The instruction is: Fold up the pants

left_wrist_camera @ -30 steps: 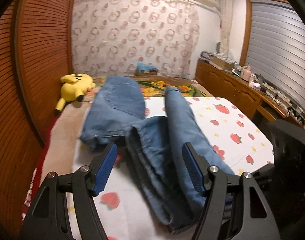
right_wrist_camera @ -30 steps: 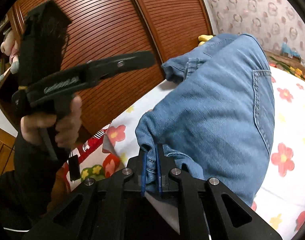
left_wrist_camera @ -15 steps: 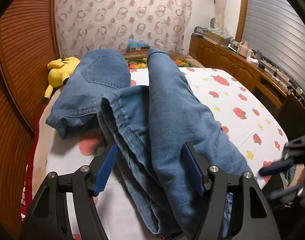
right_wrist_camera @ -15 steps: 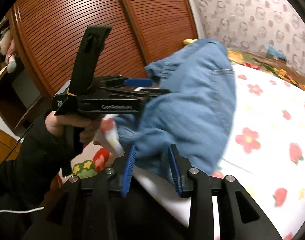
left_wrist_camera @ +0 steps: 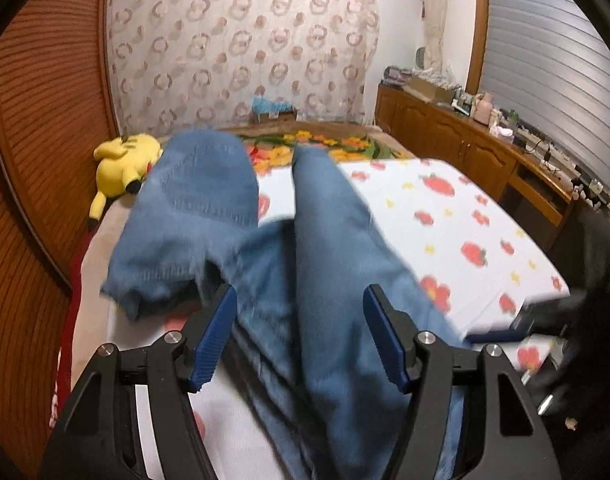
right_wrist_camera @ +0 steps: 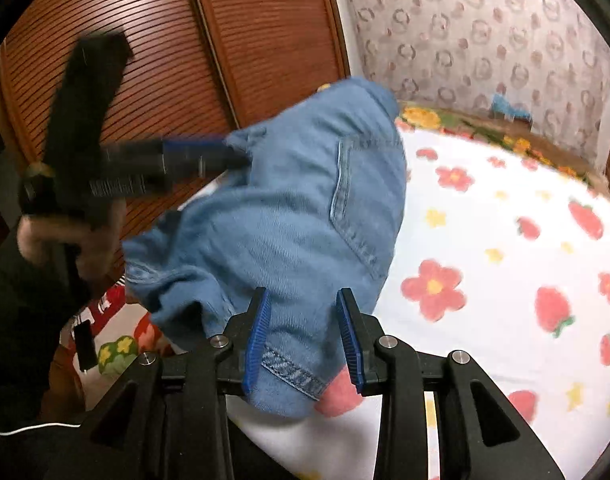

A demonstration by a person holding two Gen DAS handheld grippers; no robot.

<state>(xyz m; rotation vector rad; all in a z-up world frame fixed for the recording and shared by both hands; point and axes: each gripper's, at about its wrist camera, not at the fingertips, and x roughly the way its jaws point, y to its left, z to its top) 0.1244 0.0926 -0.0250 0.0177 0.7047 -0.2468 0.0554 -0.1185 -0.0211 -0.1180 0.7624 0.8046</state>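
Left gripper [left_wrist_camera: 299,340] hovers, jaws spread wide over the jeans [left_wrist_camera: 317,264] heaped on the strawberry sheet [left_wrist_camera: 457,220]. Right gripper [right_wrist_camera: 303,334], jaws just opened, straddles a hem unpinched; mid-fold, so next comes a fresh pinch.

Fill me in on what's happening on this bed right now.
A person is folding blue jeans on a bed with a strawberry-print sheet, holding tongs in each hand. The right tongs have just been opening; denim lies between the pads but is not pinched. The left tongs stand open over the bunched trouser legs, gripping nothing. The jeans lie partly folded and rumpled, so the fold is not finished. A yellow plush toy sits by the far edge.
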